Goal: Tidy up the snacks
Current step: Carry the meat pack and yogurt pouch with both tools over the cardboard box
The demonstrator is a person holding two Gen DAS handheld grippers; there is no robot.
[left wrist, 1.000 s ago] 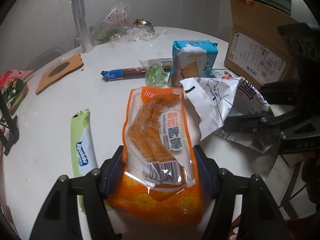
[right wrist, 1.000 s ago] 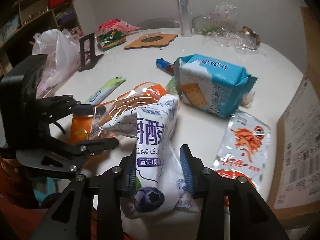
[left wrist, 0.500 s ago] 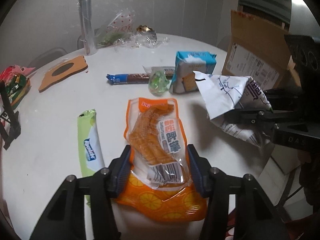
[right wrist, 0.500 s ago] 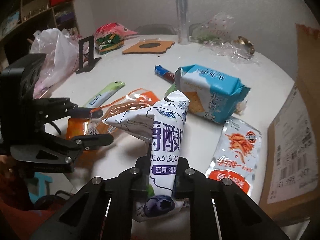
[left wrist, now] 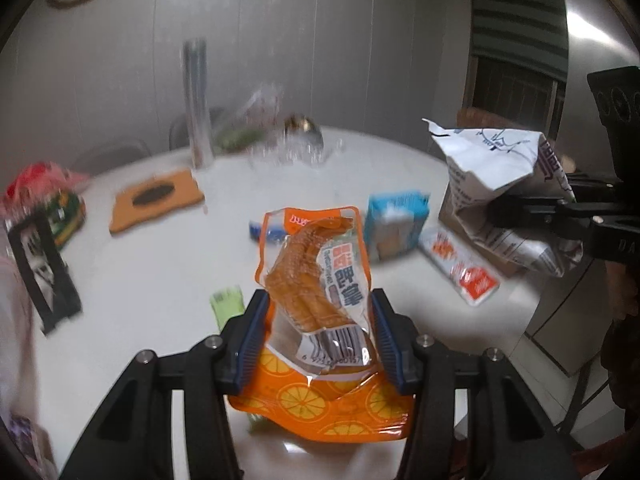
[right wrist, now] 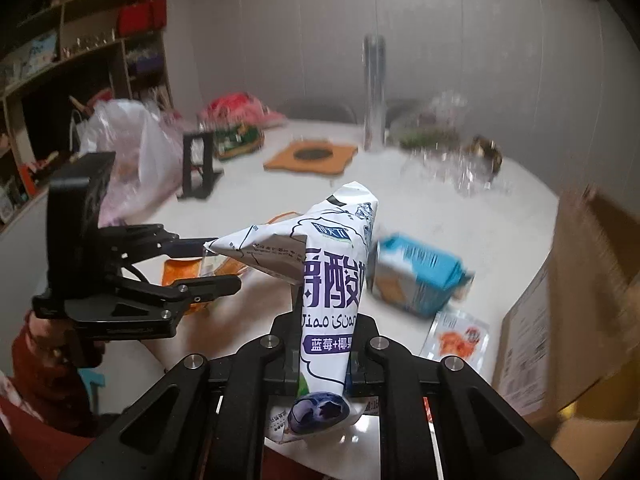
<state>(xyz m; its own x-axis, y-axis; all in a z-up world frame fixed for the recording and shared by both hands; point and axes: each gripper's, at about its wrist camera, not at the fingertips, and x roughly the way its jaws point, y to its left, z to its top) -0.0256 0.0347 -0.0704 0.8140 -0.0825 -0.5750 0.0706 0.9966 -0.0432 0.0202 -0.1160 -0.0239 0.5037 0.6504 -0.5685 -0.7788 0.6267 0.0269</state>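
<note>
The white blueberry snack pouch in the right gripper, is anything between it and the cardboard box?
Nothing visible. The white blueberry snack pouch is clamped in the right gripper, lifted above the table. The brown cardboard box stands to its right, with only flat packets lying low between them.

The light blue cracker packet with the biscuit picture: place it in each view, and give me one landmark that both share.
Left wrist view: light blue cracker packet right of centre, on the round white table, behind the orange pouch.
Right wrist view: packet right of centre, behind the white blueberry bag.
Shared landmark: orange mat with a dark oval centre.
</note>
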